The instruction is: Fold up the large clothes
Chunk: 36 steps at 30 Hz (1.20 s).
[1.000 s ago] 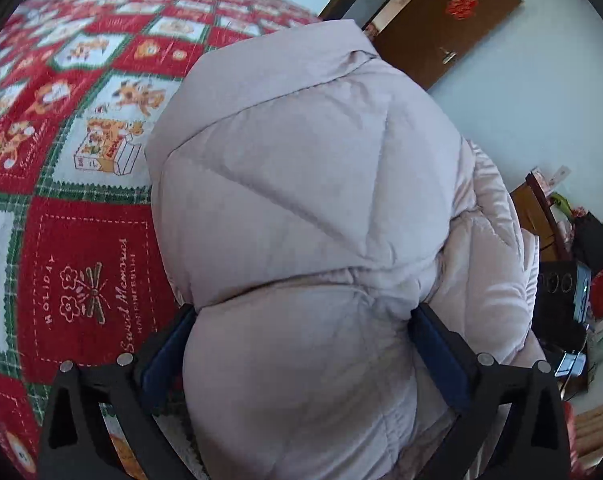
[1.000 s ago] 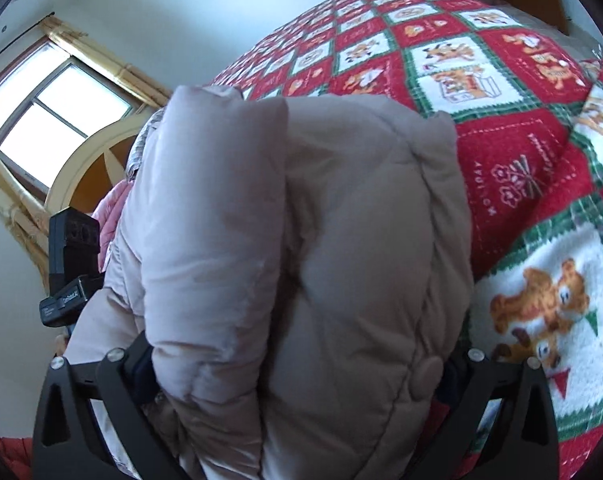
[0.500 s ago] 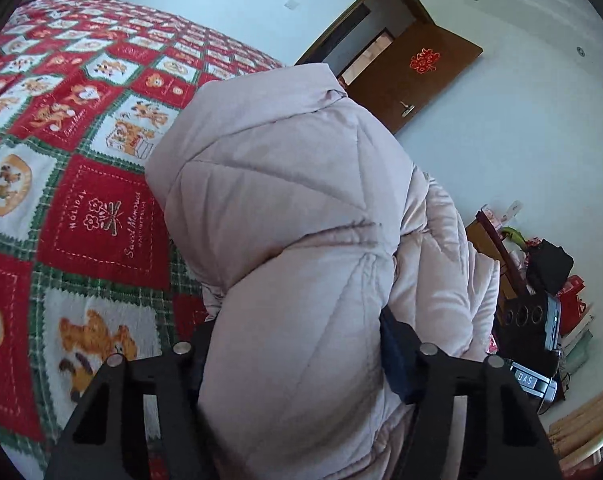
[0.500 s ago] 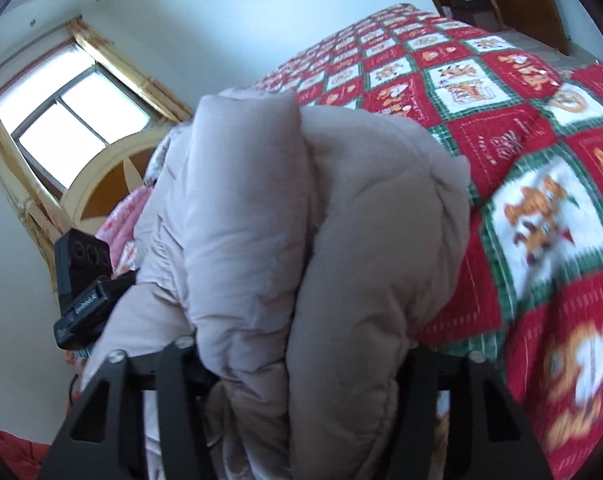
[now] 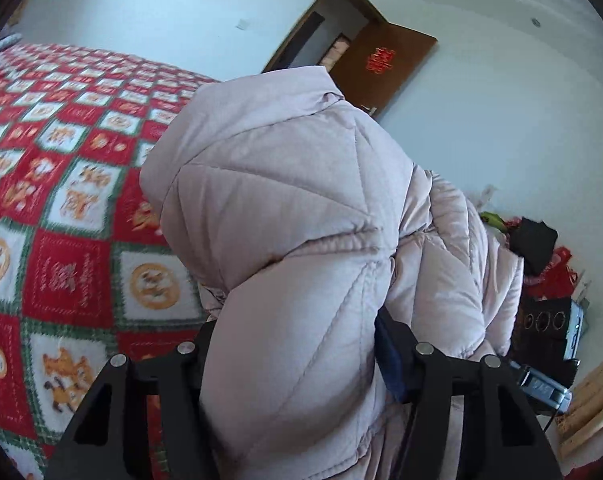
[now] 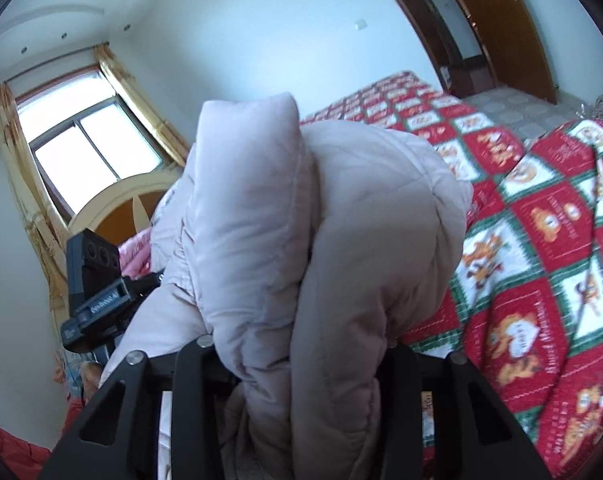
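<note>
The left gripper (image 5: 297, 364) is squeezing a thick fold of the puffy pale pink coat (image 5: 285, 208). Its jaws have just been closing, and the coat is bulging out between them, so they are gripping it. The right gripper (image 6: 301, 364) is doing the same thing on another part of the coat (image 6: 341, 208). Its jaws have just been closing too, and a fat bunch of the coat is pinched between them.

The coat is standing up in a tall lump in front of both cameras, held above the bed (image 5: 61, 208). In the left view, more of the coat is hanging down on the right side, toward the other gripper's black camera box (image 5: 549, 320). In the right view, the other gripper's camera box (image 6: 93, 264) is showing at the left, just beside the coat.

The bed is wearing a red, green and white blanket (image 6: 541, 248) with little bear pictures in squares. A brown door (image 5: 377, 68) with a red sign is standing open behind the coat in the left view. A window (image 6: 85, 148) with yellow curtains is shining behind the coat in the right view. A pile of red and black things (image 5: 541, 248) is sitting by the wall, and I cannot tell what they are.
</note>
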{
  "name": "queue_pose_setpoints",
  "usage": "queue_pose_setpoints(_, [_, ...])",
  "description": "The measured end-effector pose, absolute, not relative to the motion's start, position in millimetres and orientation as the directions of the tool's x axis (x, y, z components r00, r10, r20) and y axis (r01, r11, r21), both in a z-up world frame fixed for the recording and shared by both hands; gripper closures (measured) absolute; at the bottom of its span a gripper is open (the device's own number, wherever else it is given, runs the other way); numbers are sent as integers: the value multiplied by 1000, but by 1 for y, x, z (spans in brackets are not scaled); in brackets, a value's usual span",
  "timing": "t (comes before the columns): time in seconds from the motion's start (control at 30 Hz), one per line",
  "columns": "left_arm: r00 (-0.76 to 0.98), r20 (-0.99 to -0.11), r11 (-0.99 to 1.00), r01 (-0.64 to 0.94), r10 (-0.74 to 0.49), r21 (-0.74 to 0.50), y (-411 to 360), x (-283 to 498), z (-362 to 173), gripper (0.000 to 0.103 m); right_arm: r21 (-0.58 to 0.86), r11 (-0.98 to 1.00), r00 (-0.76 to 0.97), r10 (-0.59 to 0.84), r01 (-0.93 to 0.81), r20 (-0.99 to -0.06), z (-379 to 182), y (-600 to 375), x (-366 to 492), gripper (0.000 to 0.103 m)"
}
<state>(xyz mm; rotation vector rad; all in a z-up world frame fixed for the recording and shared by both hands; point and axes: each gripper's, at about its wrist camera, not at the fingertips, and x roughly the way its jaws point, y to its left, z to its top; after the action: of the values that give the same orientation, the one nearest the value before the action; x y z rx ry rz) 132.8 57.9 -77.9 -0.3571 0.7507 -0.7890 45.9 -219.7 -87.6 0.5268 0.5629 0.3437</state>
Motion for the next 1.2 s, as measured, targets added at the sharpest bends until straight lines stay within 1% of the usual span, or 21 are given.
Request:
queue_pose_setpoints(0.17, [447, -477, 651, 580, -757, -490, 16, 129, -57, 42, 549, 826, 836, 385, -124, -390, -68, -250, 30, 61])
queue_pose_setpoints(0.27, [422, -484, 637, 595, -767, -490, -4, 135, -57, 42, 556, 826, 852, 356, -94, -384, -68, -266, 21, 61])
queue_pose_setpoints(0.37, [409, -504, 637, 619, -760, -459, -27, 130, -54, 42, 563, 824, 864, 326, -61, -384, -69, -281, 11, 61])
queue_pose_setpoints(0.67, [388, -510, 616, 668, -767, -418, -58, 127, -36, 42, 590, 807, 888, 289, -25, -357, -54, -304, -13, 62])
queue_pose_setpoints(0.87, [389, -484, 591, 706, -784, -391, -74, 119, -14, 42, 582, 812, 911, 278, -53, -305, -33, -305, -21, 63])
queue_pose_setpoints(1.0, [396, -472, 585, 721, -788, -372, -81, 117, -5, 42, 588, 806, 918, 277, -62, -283, -33, -306, -23, 63])
queue_pose_setpoints(1.2, [368, -435, 532, 769, -822, -356, -102, 107, 18, 42, 544, 836, 944, 237, -77, -231, -8, -315, -43, 63])
